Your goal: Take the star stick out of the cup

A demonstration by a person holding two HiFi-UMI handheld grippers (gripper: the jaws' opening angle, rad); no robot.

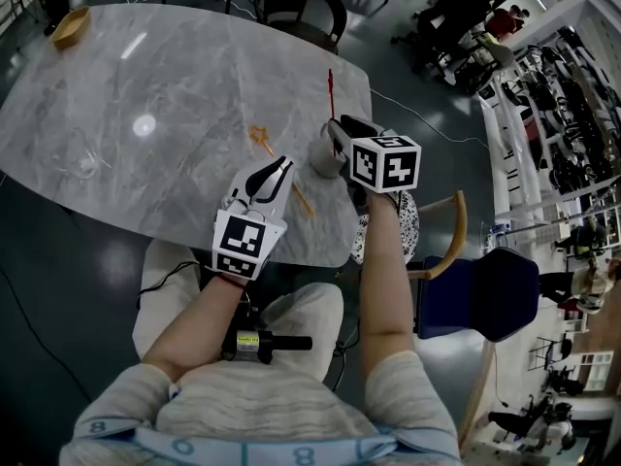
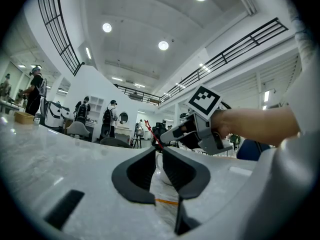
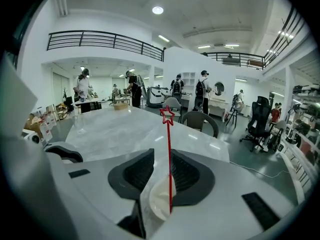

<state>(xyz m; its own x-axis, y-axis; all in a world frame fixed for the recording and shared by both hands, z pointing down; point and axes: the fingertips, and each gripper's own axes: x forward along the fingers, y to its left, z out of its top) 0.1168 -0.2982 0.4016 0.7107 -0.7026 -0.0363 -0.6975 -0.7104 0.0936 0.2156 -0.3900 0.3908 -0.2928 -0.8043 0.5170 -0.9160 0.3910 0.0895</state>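
Near the desk's front edge, by its right corner, we see only part of the pale cup. The right hand-held gripper leans over it and covers part of it, and the foot of the star stick is lost inside it. In the right gripper view we look down on the cup's rim between the jaws, with the rest cut off by the gripper's body. The left gripper view gives just a sliver of the cup through that gripper's own gap. An orange stick lies flat on the desk, its middle hidden under the left hand-held gripper.

The star stick is thin and red, with an open star outline at its top. It stands upright in the cup, and its shaft rises between the right hand-held gripper's jaws, close against the right one. Those jaws stand narrowly apart, with a strip of desk showing on the stick's left, and we cannot tell whether they touch it. The left hand-held gripper's jaws are nearly together with nothing between them, just left of the cup.
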